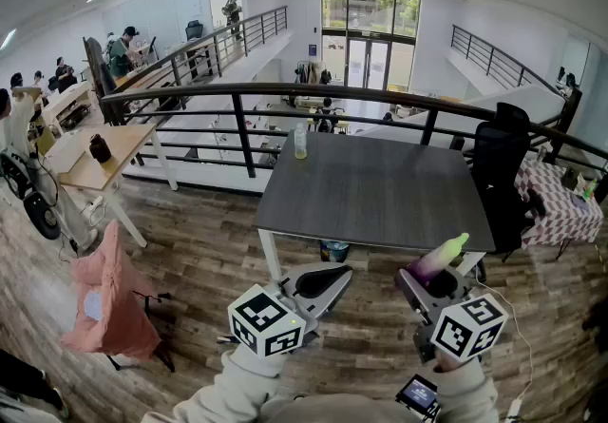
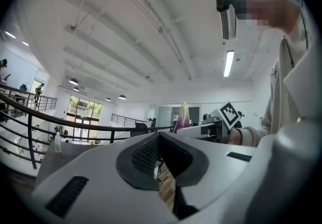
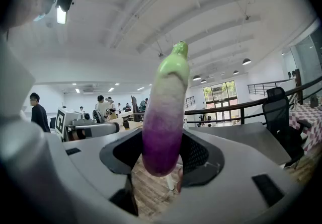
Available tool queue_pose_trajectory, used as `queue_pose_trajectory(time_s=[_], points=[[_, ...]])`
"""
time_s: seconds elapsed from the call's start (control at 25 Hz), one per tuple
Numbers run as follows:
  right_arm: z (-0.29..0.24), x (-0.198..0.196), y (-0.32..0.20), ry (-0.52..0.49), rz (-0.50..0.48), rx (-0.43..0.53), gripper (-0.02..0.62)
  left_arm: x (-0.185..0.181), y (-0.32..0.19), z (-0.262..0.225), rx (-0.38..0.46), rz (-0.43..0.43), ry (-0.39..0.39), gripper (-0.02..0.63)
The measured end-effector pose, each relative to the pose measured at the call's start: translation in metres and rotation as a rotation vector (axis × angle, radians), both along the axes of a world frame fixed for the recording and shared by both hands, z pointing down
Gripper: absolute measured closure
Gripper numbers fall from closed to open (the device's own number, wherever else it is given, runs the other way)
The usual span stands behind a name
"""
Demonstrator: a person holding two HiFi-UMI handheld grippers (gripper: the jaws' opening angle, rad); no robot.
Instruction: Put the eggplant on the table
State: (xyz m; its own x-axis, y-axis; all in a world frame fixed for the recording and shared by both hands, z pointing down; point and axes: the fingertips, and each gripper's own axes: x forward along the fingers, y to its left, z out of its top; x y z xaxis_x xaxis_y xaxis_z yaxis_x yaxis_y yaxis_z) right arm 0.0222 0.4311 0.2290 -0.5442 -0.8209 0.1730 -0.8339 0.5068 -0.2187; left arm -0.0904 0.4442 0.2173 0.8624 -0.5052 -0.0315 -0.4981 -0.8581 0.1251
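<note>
The eggplant [image 1: 439, 259], purple with a pale green tip, is clamped between the jaws of my right gripper [image 1: 432, 283] and sticks up and forward. In the right gripper view the eggplant [image 3: 163, 117] stands upright between the dark pads of that gripper [image 3: 161, 155], which press on its purple end. It hangs in the air just short of the near right corner of the grey table [image 1: 380, 193]. My left gripper [image 1: 328, 280] is beside it on the left, shut and holding nothing; its jaws [image 2: 160, 155] meet. The eggplant [image 2: 182, 116] also shows in the left gripper view.
A small bottle [image 1: 300, 142] of yellow liquid stands at the table's far left edge. A black office chair [image 1: 499, 174] sits at the table's right side. A black railing [image 1: 247, 126] runs behind the table. A pink covered stand [image 1: 109, 298] and a wooden desk [image 1: 95, 160] are at the left.
</note>
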Motion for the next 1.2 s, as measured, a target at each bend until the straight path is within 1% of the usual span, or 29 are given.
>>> queue_pose_trajectory(time_s=[0.28, 0.44, 0.64, 0.8, 0.92, 1.04, 1.12, 1.2], points=[[0.005, 0.0, 0.008, 0.001, -0.017, -0.006, 0.365, -0.004, 0.005, 0.002, -0.006, -0.026, 0.008, 0.601], [0.007, 0.002, 0.013, 0.0, -0.032, -0.017, 0.365, -0.002, 0.006, 0.001, -0.01, -0.025, 0.003, 0.601], [0.007, 0.011, 0.014, -0.038, -0.025, -0.03, 0.365, 0.004, 0.001, 0.002, -0.013, -0.044, 0.009, 0.601], [0.006, 0.019, 0.012, -0.034, -0.019, -0.036, 0.365, 0.014, -0.009, 0.008, -0.026, -0.039, -0.021, 0.601], [0.01, 0.028, 0.011, -0.037, -0.034, -0.047, 0.365, 0.022, -0.009, 0.002, 0.006, -0.039, -0.01, 0.601], [0.013, 0.037, 0.011, -0.098, -0.063, -0.067, 0.365, 0.026, -0.013, -0.009, 0.052, -0.076, 0.01, 0.601], [0.014, 0.041, 0.012, -0.113, -0.068, -0.067, 0.365, 0.026, -0.015, -0.014, 0.062, -0.098, 0.004, 0.601], [0.015, 0.046, 0.01, -0.104, -0.075, -0.062, 0.365, 0.031, -0.018, -0.017, 0.058, -0.099, -0.008, 0.601]])
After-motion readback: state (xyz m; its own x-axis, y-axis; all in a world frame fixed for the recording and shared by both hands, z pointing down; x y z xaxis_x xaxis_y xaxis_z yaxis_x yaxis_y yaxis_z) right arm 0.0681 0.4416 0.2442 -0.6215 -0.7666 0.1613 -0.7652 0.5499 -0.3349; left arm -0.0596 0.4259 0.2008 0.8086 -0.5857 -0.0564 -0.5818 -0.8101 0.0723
